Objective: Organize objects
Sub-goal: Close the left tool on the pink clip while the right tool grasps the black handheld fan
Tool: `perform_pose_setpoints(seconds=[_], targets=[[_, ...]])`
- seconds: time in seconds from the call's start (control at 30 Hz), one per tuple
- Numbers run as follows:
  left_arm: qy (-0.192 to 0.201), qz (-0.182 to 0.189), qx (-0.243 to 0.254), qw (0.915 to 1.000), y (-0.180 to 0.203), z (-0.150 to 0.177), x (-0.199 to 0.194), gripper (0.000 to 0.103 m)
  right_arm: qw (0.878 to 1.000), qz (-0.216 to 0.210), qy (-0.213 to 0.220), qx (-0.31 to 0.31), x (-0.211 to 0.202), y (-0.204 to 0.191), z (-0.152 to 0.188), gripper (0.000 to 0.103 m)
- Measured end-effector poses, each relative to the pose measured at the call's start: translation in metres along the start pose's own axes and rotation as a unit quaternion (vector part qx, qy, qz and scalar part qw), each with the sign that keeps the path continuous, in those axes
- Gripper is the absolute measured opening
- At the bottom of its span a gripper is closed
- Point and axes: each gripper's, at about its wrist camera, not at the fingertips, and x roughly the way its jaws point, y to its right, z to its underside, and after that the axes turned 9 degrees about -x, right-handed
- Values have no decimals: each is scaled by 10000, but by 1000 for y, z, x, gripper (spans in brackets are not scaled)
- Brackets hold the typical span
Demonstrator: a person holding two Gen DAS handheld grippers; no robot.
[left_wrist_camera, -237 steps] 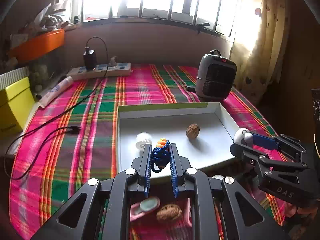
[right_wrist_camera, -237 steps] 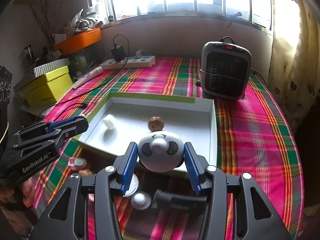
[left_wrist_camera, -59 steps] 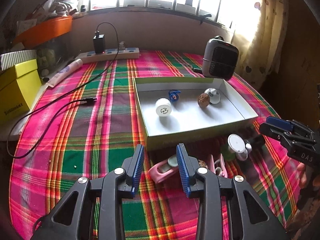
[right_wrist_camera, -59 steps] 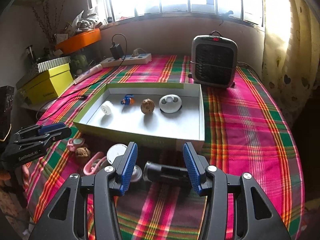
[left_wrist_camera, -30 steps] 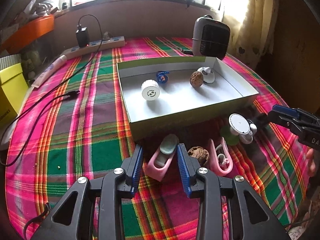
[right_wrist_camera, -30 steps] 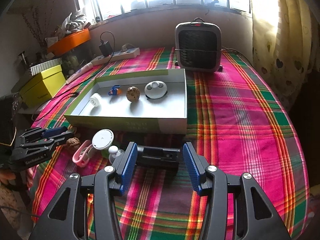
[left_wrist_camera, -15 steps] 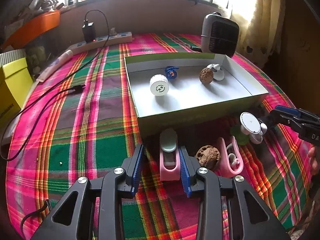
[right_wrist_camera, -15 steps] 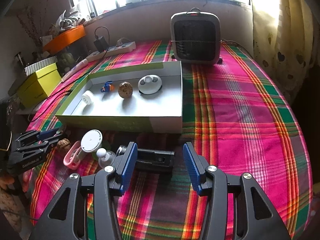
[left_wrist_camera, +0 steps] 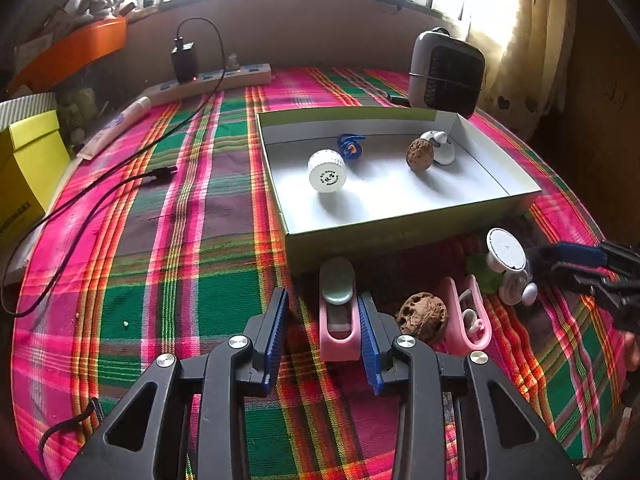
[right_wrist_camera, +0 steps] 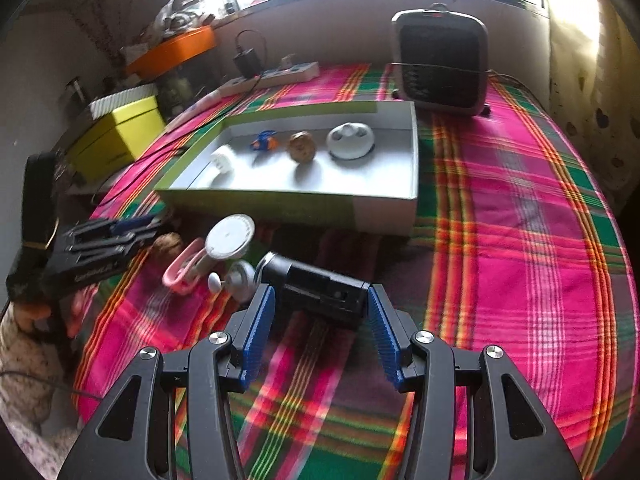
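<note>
The left gripper [left_wrist_camera: 322, 340] holds its fingers apart around the pink clip [left_wrist_camera: 338, 320], which lies on the worktop [left_wrist_camera: 180, 240] just near of the box [left_wrist_camera: 400, 232]. The clip's long axis runs near-to-far, parallel to the fingers; the right finger [left_wrist_camera: 368, 340] touches it, while a gap remains at the left finger. The right gripper [right_wrist_camera: 320, 332], fingers apart, straddles the black device [right_wrist_camera: 320, 284].

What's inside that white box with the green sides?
Inside the box lie a white cap, a small blue and orange toy, a walnut and a white panda-faced ball. The near wall hides the floor just behind it.
</note>
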Motion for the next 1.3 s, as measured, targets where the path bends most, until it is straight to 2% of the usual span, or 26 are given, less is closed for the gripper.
perform_pose_setpoints(seconds=[0.23, 0.47, 0.97, 1.3], targets=[[1, -2, 2, 10000, 0, 0, 0, 32, 9992, -184, -102, -326, -3, -12, 6, 49], [1, 4, -3, 10000, 0, 0, 0, 32, 9970, 374, -80, -678, 0, -14, -2, 49], [-1, -7, 8, 10000, 1, 0, 0, 32, 9914, 163, -376, -1244, 27, -21, -12, 49], [6, -27, -14, 10000, -3, -2, 1, 32, 9913, 180, -377, -1252, 31, -24, -16, 49]])
